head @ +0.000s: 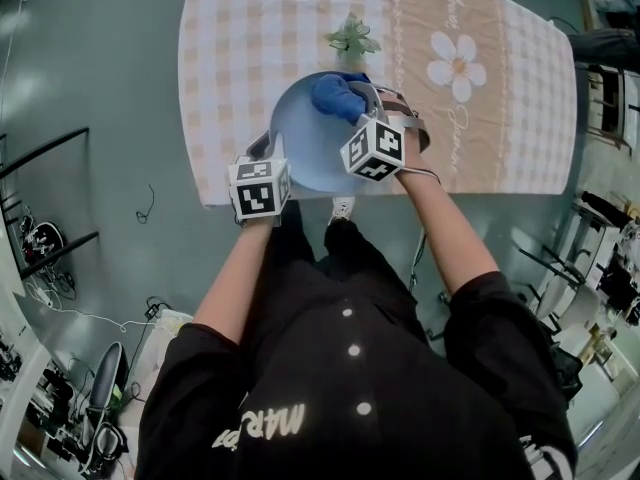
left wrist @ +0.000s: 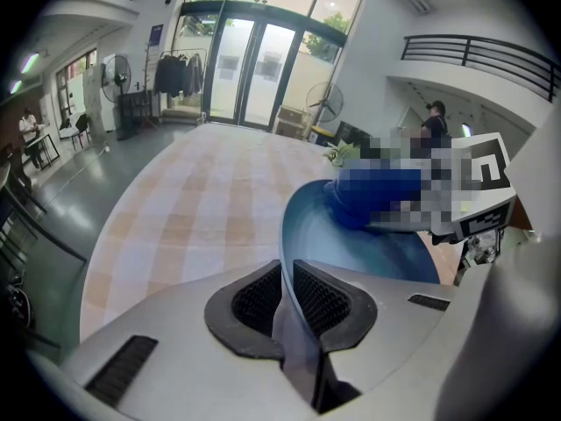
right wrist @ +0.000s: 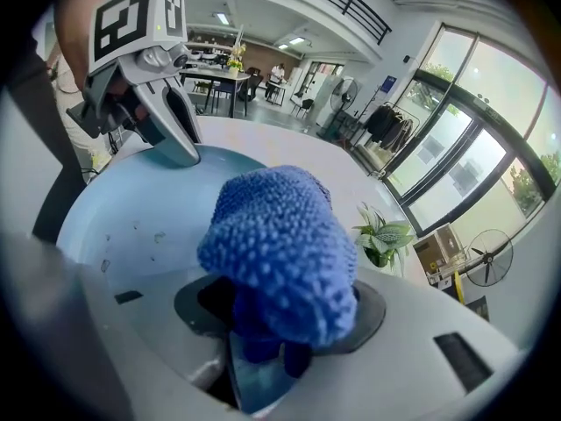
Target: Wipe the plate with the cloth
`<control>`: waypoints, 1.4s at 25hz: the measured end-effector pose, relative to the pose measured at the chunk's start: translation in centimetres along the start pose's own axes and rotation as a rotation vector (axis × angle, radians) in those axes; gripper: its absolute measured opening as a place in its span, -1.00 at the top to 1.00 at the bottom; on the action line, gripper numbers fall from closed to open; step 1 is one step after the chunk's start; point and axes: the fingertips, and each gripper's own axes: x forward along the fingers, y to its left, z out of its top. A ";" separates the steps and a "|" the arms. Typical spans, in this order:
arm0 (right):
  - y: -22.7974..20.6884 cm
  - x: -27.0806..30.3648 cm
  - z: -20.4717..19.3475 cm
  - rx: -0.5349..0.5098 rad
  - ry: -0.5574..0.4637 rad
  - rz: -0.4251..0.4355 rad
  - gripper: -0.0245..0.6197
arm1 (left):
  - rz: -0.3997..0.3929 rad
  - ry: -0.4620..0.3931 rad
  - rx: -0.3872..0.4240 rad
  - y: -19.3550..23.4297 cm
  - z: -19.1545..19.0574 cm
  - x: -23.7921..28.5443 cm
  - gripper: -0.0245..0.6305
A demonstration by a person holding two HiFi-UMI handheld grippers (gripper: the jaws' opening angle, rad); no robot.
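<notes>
The left tool sits nearest the person, its jaws narrowed onto the near-left rim of the plate, so the pale blue plate is pinched edge-on between the 2 pads. The plate hangs over the near edge of the checked tabletop; whether it rests on it I cannot tell. Across the plate, toward its far-right side, the right tool is clamped on a bunched blue cloth, which bulges out past the jaws and lies against the plate's inner face. A few small specks show on the plate's face on the left tool's side.

To wipe well, I judge the rim grip should stay firm (a slick plate can pivot in a pinch) while the cloth presses flat and sweeps toward those specks, stopping short of the left tool.

Beyond the plate's far rim stands a small plant, near enough to knock.
</notes>
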 end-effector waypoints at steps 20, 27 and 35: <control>0.6 -1.4 -2.4 -0.192 0.068 -0.022 0.33 | 0.018 -0.013 -0.001 -0.1 0.4 -0.2 0.76; 0.2 -1.4 -1.9 -0.130 0.086 -0.017 0.32 | 0.018 -0.006 0.023 -0.1 0.4 -0.1 0.76; 1.7 -2.1 4.0 -0.067 -0.047 0.026 0.32 | -0.001 0.007 0.012 0.0 0.4 -0.1 0.76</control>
